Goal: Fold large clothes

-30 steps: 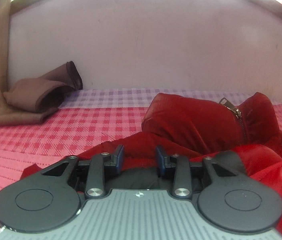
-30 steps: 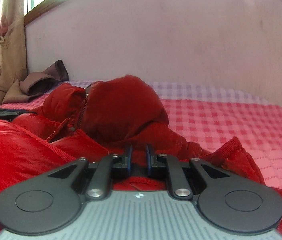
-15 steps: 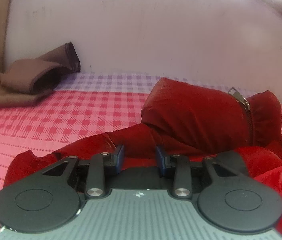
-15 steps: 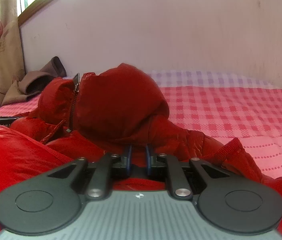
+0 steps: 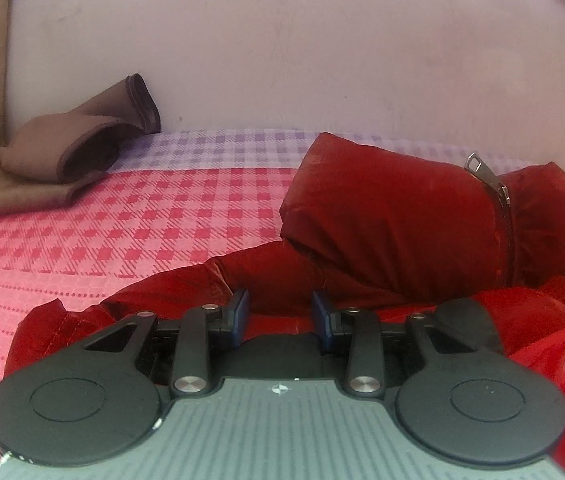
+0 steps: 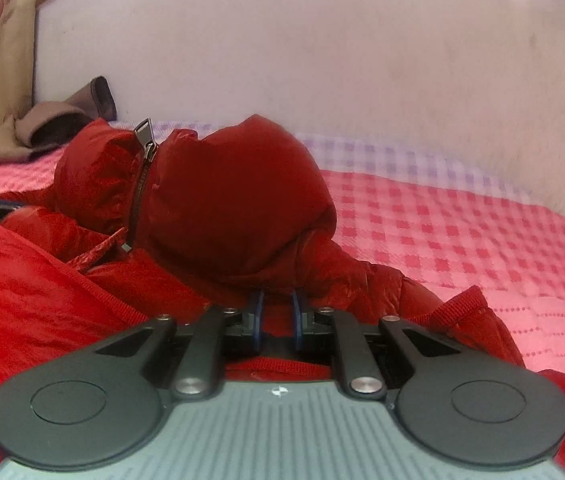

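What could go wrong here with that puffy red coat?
The red jacket looks slick and puffy, so it might slip from the right gripper. The left gripper has its fingers apart, so that side may sag. The metal zipper pull sticks up and could snag during folding.

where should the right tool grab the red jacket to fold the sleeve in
Probably the ribbed cuff of the red jacket, at the sleeve end lying on the checked bedspread to the right of the right tool. It is a firm raised edge standing clear of the puffy body, so come from the right, low along the bed, and pinch across it. The hood is too bulky.
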Action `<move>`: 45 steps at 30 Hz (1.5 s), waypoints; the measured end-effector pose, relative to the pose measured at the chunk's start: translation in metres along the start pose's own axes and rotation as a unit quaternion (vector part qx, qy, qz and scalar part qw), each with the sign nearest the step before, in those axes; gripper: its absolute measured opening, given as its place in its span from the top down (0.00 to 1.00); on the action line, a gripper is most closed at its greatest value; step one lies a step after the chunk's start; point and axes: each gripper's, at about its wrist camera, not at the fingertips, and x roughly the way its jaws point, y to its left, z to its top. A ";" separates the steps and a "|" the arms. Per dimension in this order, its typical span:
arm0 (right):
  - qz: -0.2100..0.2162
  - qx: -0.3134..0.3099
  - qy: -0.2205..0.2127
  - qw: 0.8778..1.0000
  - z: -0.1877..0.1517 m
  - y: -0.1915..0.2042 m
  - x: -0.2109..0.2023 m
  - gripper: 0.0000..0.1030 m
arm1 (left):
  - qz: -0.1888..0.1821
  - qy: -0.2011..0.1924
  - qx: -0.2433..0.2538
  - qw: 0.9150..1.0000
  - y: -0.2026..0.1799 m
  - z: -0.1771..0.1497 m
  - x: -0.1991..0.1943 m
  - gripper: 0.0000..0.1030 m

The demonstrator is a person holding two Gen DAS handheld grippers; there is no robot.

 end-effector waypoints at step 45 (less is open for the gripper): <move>-0.037 0.031 -0.054 0.997 -0.039 -0.022 -0.060 0.85 | -0.032 -0.006 -0.013 0.999 0.008 0.008 -0.015 0.58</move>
